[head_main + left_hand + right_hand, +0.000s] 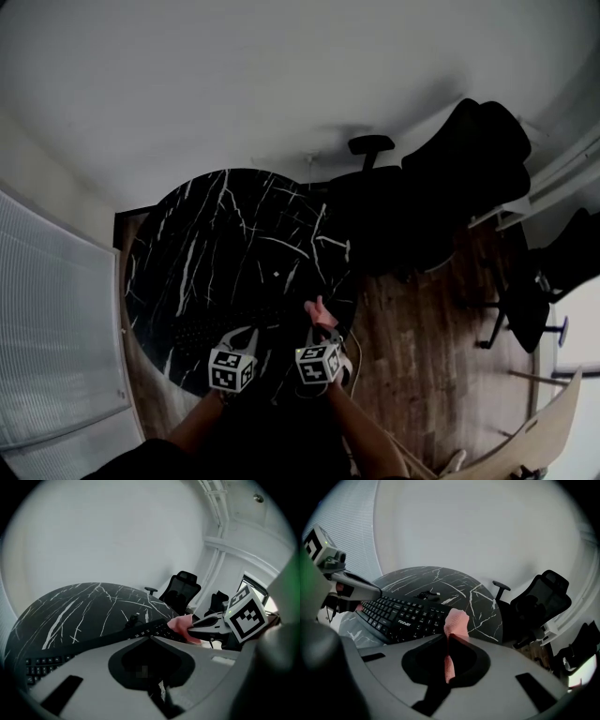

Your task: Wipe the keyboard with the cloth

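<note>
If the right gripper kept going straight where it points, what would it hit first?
Probably the black keyboard: the right gripper, jaws shut on the pink cloth, aims at its right end, with the black marble table beyond. Depth is unclear.

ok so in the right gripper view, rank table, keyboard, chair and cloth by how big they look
1. table: largest
2. keyboard and chair: they look about alike, and the keyboard is nearer the camera, so I won't rank them
3. cloth: smallest, though closest
</note>
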Available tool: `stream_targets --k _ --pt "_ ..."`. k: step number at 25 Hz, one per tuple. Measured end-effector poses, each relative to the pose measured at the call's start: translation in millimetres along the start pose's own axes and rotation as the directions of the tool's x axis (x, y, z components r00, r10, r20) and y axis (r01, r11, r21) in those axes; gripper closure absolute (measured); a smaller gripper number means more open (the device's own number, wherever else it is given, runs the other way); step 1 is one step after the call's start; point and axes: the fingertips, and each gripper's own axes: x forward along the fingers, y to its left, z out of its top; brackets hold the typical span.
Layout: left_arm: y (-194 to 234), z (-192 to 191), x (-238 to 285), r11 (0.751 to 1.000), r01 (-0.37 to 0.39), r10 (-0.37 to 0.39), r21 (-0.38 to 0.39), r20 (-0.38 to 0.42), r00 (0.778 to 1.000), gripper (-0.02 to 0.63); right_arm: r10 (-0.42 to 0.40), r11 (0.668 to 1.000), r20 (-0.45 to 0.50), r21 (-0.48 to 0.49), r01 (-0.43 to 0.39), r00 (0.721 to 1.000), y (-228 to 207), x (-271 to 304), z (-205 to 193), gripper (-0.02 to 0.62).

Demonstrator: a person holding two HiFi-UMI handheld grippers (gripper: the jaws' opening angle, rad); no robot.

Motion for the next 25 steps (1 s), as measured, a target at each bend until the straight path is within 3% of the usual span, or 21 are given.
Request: stream_targets --k 9,25 --pt "15.5 -15.6 -9.4 0.998 -0.045 0.044 -0.033 -0.02 0.999 0.607 0.075 0.997 -0.051 0.014 -0.074 0.996 19.0 19.5 -11.2 0.589" --pt "45.0 -32.3 -32.9 0.99 -0.099 0.098 -0.097 -0.021 0.995 0.607 0.112 0.993 -0.072 -0.019 -0.114 0.991 49.2 31.3 -7.7 0.589"
